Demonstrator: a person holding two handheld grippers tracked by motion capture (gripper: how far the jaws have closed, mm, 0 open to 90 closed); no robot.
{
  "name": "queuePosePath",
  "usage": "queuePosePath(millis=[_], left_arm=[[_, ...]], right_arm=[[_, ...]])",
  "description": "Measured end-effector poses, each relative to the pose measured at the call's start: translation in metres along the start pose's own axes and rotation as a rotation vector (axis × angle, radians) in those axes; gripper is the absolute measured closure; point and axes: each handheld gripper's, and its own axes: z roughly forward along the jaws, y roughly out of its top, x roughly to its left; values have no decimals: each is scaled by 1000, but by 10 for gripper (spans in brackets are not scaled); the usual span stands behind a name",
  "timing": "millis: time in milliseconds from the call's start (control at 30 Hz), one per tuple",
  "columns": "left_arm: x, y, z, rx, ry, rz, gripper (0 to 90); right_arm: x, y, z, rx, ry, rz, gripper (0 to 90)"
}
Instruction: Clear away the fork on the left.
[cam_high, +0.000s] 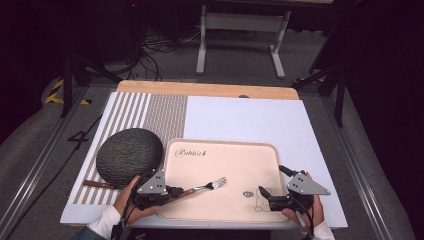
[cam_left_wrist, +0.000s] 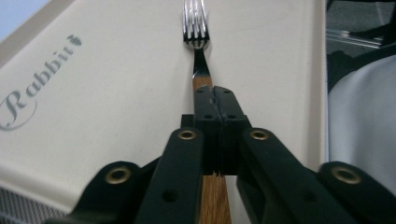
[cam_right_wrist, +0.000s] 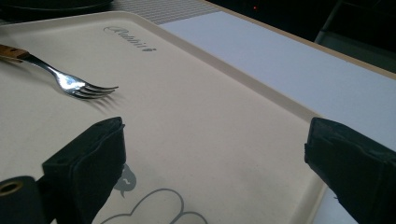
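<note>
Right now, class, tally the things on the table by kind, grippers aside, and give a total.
Fork: 1
Beige tray: 1
Dark round plate: 1
Wooden-handled utensil beside the plate, type unclear: 1
White mat: 1
Total: 5

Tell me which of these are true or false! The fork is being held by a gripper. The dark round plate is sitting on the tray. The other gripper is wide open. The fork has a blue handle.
1. True: the left gripper is shut on the fork, clamping its handle.
2. False: the dark round plate sits on the table mat beside the tray, to its left.
3. True: the right gripper has its jaws wide apart, with nothing between them.
4. False: the fork's handle is brown wood.
</note>
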Motion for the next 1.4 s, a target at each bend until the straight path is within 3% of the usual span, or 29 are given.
queuePosePath(millis=[133, 167, 200, 267, 333, 433, 633, 700, 767, 900, 1167, 1400], left_arm=[[6, 12, 6, 9, -24, 63, 900], [6, 12, 6, 9, -24, 63, 900], [8, 19, 13, 17, -38, 98, 900], [10, 26, 21, 29, -66, 126, 900], [10, 29, 26, 40, -72, 144, 900], [10, 40, 44, 78, -140, 184, 900], [6, 49, 65, 103, -182, 238, 900], [4, 51, 70, 124, -155, 257, 900], [6, 53, 74, 145, -170, 267, 900], [8, 54, 82, 178, -151, 270, 900], [15, 54, 83, 186, -112, 265, 900], [29, 50, 76, 221, -18, 248, 900]], right_arm=[[0, 0, 1, 8, -4, -4, 62], [1, 0, 1, 9, -4, -3, 62], [1, 0, 2, 10, -5, -6, 62], [1, -1, 2, 16, -6, -6, 63], [1, -1, 2, 18, -7, -7, 62], [1, -2, 3, 19, -5, 0, 62], [0, -2, 2, 18, -4, -1, 63], [0, -2, 2, 20, -4, -2, 63], [0, -2, 2, 20, -4, -2, 63], [0, -2, 2, 23, -4, -4, 63], [0, -2, 3, 25, -5, -6, 63], [2, -2, 4, 30, 1, -4, 63]])
